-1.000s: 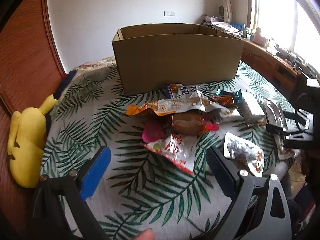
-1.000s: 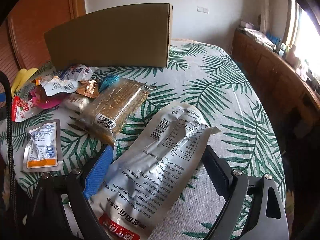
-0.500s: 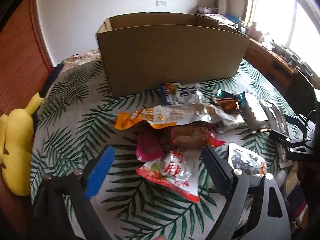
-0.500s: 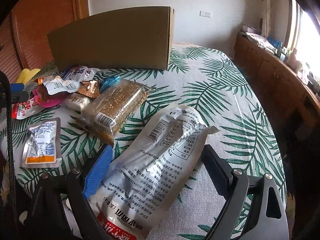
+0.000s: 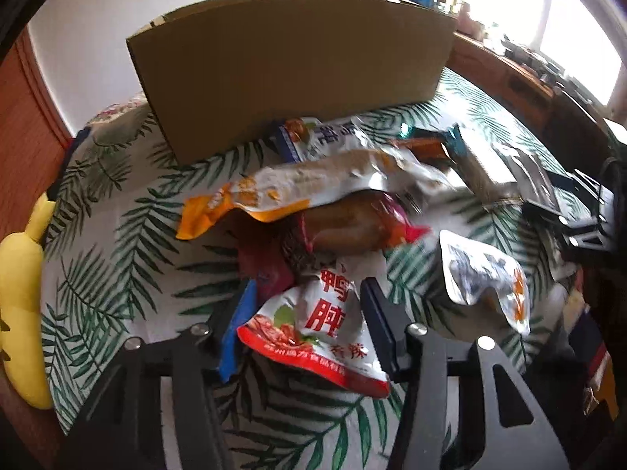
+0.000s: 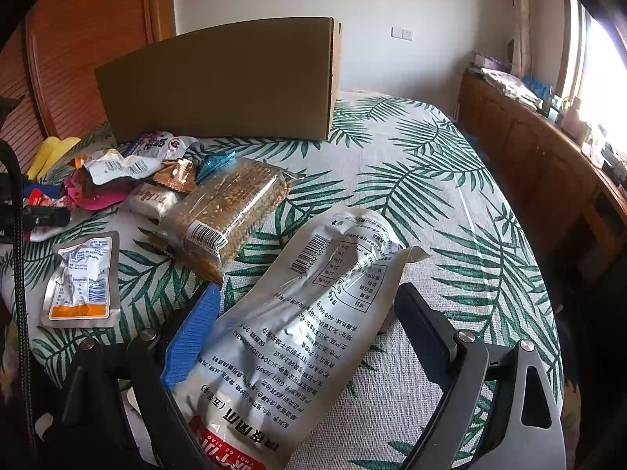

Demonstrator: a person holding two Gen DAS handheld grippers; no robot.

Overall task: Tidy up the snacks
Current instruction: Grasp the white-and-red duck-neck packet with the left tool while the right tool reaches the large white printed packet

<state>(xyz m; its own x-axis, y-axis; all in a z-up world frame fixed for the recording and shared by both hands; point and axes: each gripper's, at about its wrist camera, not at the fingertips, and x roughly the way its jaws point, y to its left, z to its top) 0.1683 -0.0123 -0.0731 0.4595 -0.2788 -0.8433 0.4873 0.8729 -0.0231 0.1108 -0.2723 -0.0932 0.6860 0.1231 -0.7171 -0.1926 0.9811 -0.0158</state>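
Observation:
A red-and-white snack packet (image 5: 313, 321) lies at the near end of a pile of snacks on the palm-leaf tablecloth (image 5: 117, 274). My left gripper (image 5: 308, 290) straddles it with jaws closing, and both pads touch its sides. Just beyond it lie a brown sausage pack (image 5: 345, 227) and a long orange-and-silver bag (image 5: 305, 184). A long silver packet (image 6: 298, 321) rests on the cloth between the wide-apart jaws of my right gripper (image 6: 309, 297). It lies against the blue pad, with a gap to the other finger. An open cardboard box (image 5: 294, 70) stands behind the pile.
A sesame bar pack (image 6: 231, 203) and a small silver pouch (image 6: 82, 278) lie left of the long packet. A yellow plush toy (image 5: 19, 313) sits at the table's left edge. A wooden sideboard (image 6: 540, 156) runs along the right wall under the window.
My left gripper has moved forward and down onto the red-and-white packet, and its jaws have drawn in from wide apart to the packet's sides. The right gripper has stayed still.

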